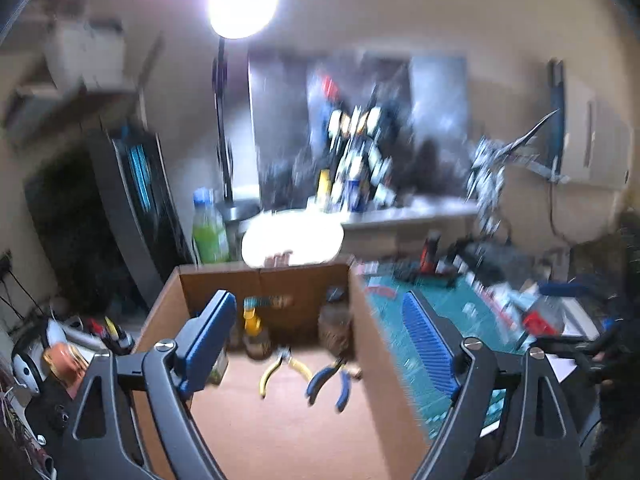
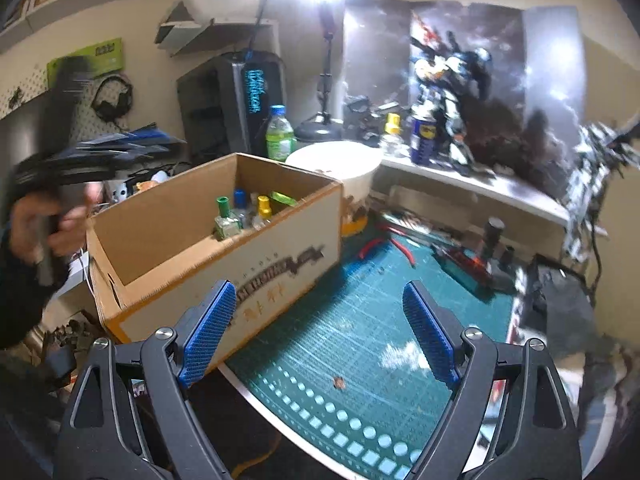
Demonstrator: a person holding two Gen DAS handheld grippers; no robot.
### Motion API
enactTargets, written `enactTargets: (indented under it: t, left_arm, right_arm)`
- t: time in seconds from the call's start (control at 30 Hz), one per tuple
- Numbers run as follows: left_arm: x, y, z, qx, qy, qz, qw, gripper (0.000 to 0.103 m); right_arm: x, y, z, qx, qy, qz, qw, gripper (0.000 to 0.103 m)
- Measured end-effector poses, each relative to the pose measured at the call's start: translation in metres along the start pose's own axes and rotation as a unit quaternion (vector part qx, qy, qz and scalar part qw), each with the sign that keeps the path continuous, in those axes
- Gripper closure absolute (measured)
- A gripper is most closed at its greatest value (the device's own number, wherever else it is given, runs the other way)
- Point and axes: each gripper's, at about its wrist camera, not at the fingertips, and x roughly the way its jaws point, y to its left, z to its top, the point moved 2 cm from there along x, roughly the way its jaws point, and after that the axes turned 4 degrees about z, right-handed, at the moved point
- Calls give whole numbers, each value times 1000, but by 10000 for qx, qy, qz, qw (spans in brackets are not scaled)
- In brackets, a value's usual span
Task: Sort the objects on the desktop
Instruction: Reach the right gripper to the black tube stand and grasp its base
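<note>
- Over the cardboard box (image 1: 276, 412), left gripper (image 1: 324, 344) is spread wide with nothing between the pads; yellow pliers (image 1: 280, 368) and blue pliers (image 1: 332, 380) appear in the box, so the drop-off step looks done.
- Small bottles (image 2: 240, 216) stand in the box's far corner.
- Right gripper (image 2: 320, 336) hangs above the green cutting mat (image 2: 360, 340), tongs apart, holding nothing.
- Next move, likely: right goes for the red-handled cutters (image 2: 384, 246) lying on the mat just beyond the box corner; needs a low reach and a pinch across the handles.
- In the way: box wall close by on the left, cluttered dark tools (image 2: 480, 264) on the right.
- Around: green drink bottle (image 2: 280, 136), white round tub (image 2: 340, 164), spray can (image 2: 424, 136) on the shelf. Left view is blurred.
</note>
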Motion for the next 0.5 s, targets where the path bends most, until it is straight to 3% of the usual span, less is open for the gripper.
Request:
enactTargets:
  t: [0.07,0.13,0.27,0.37,0.5]
  left_arm:
    - [-29,-27,-8,-101,-388,-254,9989,0]
    - [-46,-50,-18,-129,-520,-484,9974,0]
    - [-56,-114,-36,174,-441,-1058,9933,0]
    - [-36,-153,-45,313,-307,-1175,9921,0]
    - [15,-177,-52,233,-42,-893,9957,0]
  right_arm:
    - [-8,-10,-12,135,-41,-64,9999,19]
    - [-14,-21,-22,269,-46,-157,9995,19]
    - [-25,-54,-44,519,-5,-422,9978,19]
    - [-29,-80,-58,596,1,-571,9966,19]
    - [-37,-111,-72,738,-12,-722,9947,19]
